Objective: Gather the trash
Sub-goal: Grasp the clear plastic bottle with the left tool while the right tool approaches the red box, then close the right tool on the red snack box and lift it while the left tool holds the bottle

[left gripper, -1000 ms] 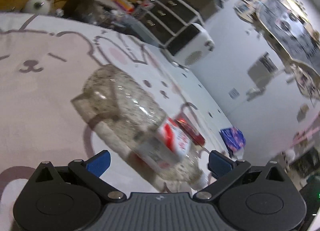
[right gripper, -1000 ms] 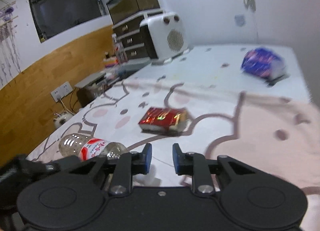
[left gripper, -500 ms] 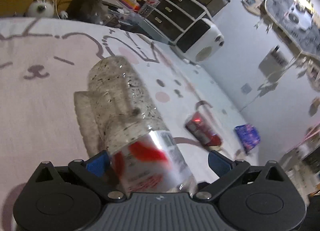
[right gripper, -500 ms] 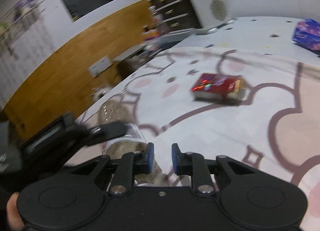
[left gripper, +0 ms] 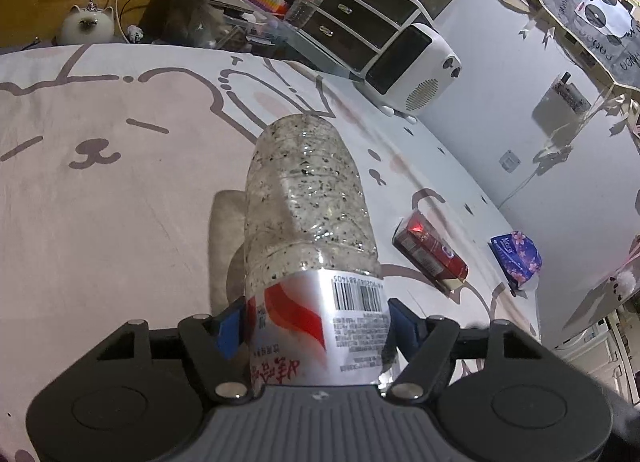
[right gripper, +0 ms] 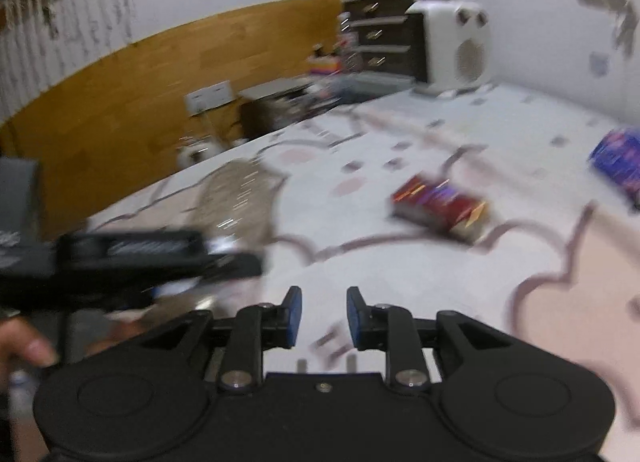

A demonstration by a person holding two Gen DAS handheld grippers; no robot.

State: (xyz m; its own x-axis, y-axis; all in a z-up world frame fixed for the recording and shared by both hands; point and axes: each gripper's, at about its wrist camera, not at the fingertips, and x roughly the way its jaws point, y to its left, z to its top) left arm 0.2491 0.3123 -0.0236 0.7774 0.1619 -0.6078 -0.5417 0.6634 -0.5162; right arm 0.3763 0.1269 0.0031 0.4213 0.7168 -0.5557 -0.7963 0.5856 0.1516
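My left gripper is shut on a clear plastic bottle with a red and white label, its base pointing away from me above the bed sheet. A red packet and a blue tissue pack lie on the sheet to the right. In the blurred right wrist view the bottle shows at the left in the left gripper; the red packet and blue pack lie ahead. My right gripper is empty, its fingers a small gap apart.
A white heater and a dark drawer unit stand beyond the bed's far edge. A cat figurine, cables and clutter sit by the wooden wall. The bed edge drops off at the right.
My left gripper closed around the bottle's labelled part and lifted it, the bottle now pointing straight ahead. The right gripper swung left; its view is blurred.
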